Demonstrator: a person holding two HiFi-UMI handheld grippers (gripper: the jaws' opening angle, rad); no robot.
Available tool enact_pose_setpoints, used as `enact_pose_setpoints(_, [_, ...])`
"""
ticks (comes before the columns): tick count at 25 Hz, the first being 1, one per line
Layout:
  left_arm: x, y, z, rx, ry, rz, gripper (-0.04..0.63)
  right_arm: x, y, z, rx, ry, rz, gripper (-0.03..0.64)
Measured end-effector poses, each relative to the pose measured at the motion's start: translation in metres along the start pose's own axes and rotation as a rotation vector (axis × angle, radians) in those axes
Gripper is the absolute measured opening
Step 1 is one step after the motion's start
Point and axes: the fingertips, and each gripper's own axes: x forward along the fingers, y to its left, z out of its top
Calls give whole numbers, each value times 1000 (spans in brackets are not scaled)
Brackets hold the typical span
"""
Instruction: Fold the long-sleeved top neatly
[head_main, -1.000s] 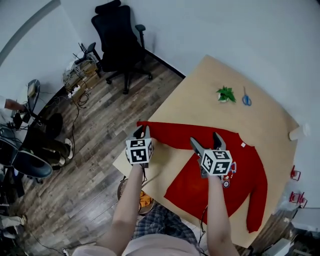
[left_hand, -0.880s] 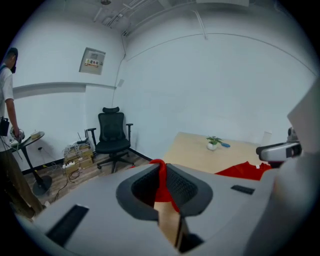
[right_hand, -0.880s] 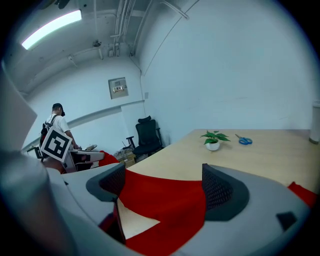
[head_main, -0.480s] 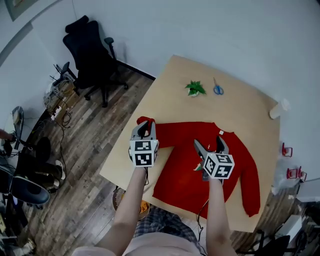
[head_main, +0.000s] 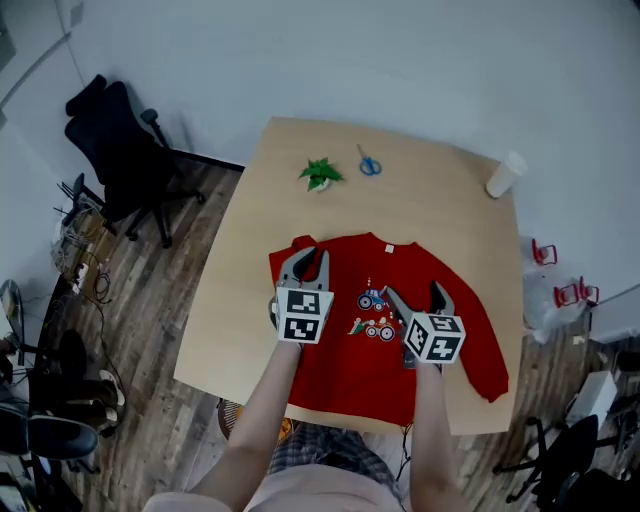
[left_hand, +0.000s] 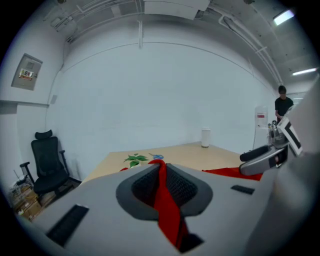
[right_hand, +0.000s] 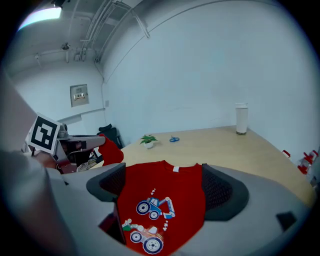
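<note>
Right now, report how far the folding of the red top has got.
Done: the red top lies flat on the table, print up.
In hand: the left gripper is shut on the left sleeve, holding it up off the table. The right gripper hovers open over the print, holding nothing.
Left: the right sleeve lies spread out, and the body is unfolded.

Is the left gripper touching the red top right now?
Touching. The left gripper view shows the left gripper shut on a fold of the red top.
</note>
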Motion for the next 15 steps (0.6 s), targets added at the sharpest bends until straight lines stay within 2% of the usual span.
enact_pose_setpoints(15, [62,-182,8,182,-12,-345,38,-63,-106,-27,109,-2,-174,459])
